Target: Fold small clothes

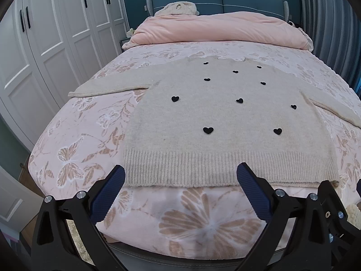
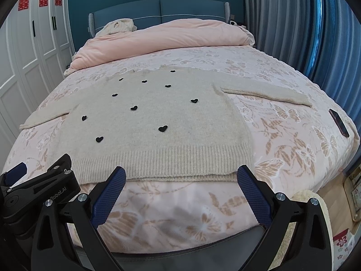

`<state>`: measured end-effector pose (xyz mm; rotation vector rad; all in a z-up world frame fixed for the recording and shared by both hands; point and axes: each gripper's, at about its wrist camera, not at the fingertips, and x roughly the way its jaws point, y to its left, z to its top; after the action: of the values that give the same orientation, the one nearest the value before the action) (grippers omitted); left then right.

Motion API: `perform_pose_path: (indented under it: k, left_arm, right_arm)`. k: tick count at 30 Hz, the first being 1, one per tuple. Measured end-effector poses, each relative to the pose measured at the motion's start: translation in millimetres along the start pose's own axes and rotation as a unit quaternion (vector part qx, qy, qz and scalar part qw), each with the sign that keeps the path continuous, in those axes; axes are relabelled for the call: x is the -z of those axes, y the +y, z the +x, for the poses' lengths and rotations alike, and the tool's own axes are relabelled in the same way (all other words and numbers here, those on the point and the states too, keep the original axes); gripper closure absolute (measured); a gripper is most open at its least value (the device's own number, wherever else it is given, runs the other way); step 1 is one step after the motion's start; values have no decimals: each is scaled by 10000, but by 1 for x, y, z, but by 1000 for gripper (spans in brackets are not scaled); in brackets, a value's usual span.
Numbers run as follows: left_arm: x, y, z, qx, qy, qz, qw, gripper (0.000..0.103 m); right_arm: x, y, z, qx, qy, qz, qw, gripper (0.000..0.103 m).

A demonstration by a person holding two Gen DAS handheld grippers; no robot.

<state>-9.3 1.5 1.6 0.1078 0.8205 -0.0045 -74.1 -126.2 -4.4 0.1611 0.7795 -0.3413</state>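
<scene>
A beige knit sweater with several black hearts lies flat, front up, on the bed, both sleeves spread out sideways. Its ribbed hem faces me. It also shows in the right wrist view. My left gripper is open and empty, its fingertips just above the hem's left half. My right gripper is open and empty, its fingertips at the hem's right half. The left gripper's body shows at the lower left of the right wrist view.
The bed has a pink butterfly cover. A folded pink duvet lies at the headboard. A phone lies near the bed's right edge. White wardrobes stand left, curtains right.
</scene>
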Motion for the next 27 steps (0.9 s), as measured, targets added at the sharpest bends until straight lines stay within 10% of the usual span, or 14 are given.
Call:
perform_pose_path:
  k: [27]
  left_arm:
    - [3,0,-1,-19,-6,-6,10000,7]
  right_arm:
    - [4,-1,0,8,53,76,10000,5]
